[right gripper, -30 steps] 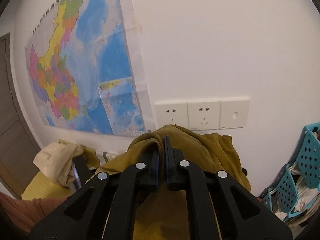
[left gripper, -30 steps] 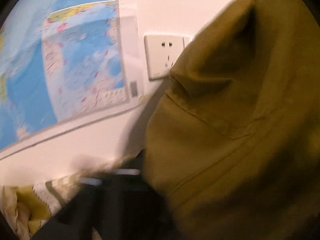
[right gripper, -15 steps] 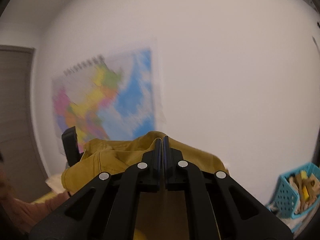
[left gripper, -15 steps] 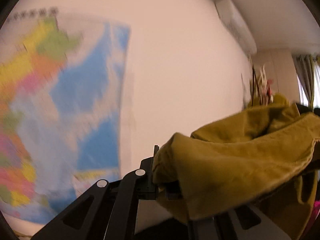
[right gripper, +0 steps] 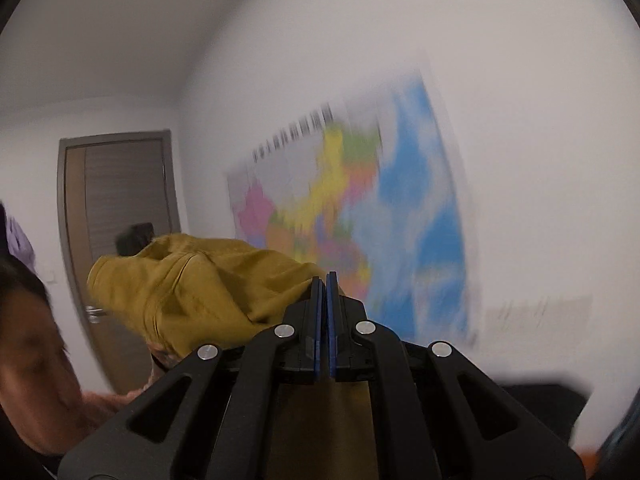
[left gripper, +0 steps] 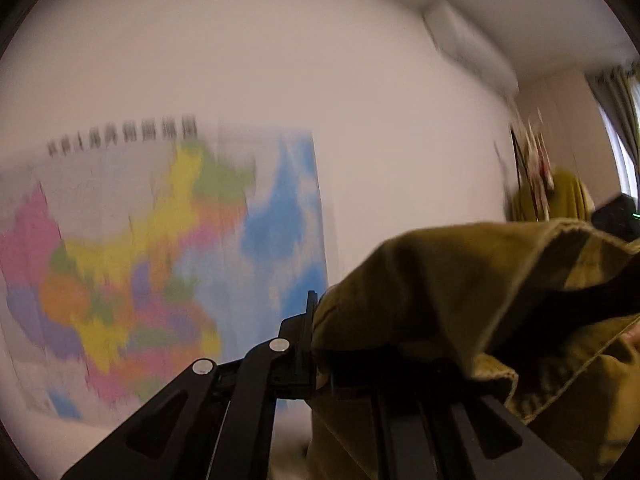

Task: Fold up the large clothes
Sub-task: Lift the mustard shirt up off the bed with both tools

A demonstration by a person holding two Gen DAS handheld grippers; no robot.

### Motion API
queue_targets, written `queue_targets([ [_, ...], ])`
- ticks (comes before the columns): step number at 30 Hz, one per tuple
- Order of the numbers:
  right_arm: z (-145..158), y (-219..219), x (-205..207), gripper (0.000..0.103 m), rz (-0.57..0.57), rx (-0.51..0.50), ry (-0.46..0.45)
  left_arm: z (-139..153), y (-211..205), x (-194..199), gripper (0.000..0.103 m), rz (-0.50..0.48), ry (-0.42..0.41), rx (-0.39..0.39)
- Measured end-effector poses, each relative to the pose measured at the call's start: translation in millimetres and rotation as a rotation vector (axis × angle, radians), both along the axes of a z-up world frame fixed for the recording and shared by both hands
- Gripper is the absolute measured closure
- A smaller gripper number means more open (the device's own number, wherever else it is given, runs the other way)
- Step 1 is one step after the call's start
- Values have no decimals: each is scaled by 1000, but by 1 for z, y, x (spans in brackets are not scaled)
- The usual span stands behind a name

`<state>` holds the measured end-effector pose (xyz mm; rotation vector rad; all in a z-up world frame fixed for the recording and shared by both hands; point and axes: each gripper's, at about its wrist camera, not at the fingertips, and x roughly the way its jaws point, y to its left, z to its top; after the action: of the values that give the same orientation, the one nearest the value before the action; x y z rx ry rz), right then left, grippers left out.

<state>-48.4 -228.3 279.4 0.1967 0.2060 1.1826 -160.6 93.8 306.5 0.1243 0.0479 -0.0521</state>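
Two hand-held grippers, each clamped on one mustard-yellow garment (right gripper: 192,292). Left hand-held gripper (left gripper: 320,344) pinched on a bunched edge, cloth draped over its right finger. Right hand-held gripper (right gripper: 325,312) pressed together on fabric hanging straight down beneath. Garment held up in the air before the white wall and the wall map (left gripper: 160,264), apparently raised by two points to let it hang open and flatten ahead of folding. No fold visible yet.

black fingers (right gripper: 318,312), silver rivets
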Motion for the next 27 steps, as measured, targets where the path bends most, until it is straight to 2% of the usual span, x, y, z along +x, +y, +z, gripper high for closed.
queue_targets([
  [1,-22,8,12,100,3,-32,56,-24,5,7,100,5,68,13],
  [4,-90,28,48,100,18,-116,228,-87,11,30,100,59,205,48],
  [5,-116,35,62,100,21,-152,295,-103,15,37,100,48,242,36],
  [7,-157,52,84,100,-16,-210,392,-143,19,57,100,52,336,36],
  [8,-178,58,98,99,-29,-251,449,-153,22,65,100,54,361,25],
  [9,-193,61,106,96,-93,-318,468,-168,26,78,99,39,405,3],
  [10,-205,62,107,95,-124,-332,493,-179,30,92,99,55,447,-3],
  [11,-211,58,110,90,-157,-344,524,-189,34,103,99,65,481,-18],
  [12,-210,53,107,78,-219,-366,510,-194,37,111,99,57,504,-32],
  [13,-203,48,100,72,-269,-379,473,-200,40,117,99,54,525,-46],
  [15,-174,41,64,44,-321,-393,336,-206,53,131,99,59,559,-86],
  [17,-154,41,32,36,-316,-358,253,-209,63,140,99,44,570,-120],
  [20,-142,67,-23,36,-203,-349,191,-208,69,144,99,32,575,-143],
  [22,-151,92,-42,35,-100,-341,231,-207,70,145,98,25,572,-150],
  [23,-162,105,-46,31,-67,-348,282,-208,70,146,98,25,572,-150],
  [24,-182,124,-43,23,-47,-352,365,-208,70,146,98,22,571,-151],
  [25,-196,137,-40,22,-58,-375,412,-209,70,148,98,17,572,-154],
  [26,-212,151,-34,23,-118,-423,433,-210,70,148,98,11,575,-161],
  [27,-226,157,-29,19,-200,-434,441,-211,70,147,98,7,575,-165],
])
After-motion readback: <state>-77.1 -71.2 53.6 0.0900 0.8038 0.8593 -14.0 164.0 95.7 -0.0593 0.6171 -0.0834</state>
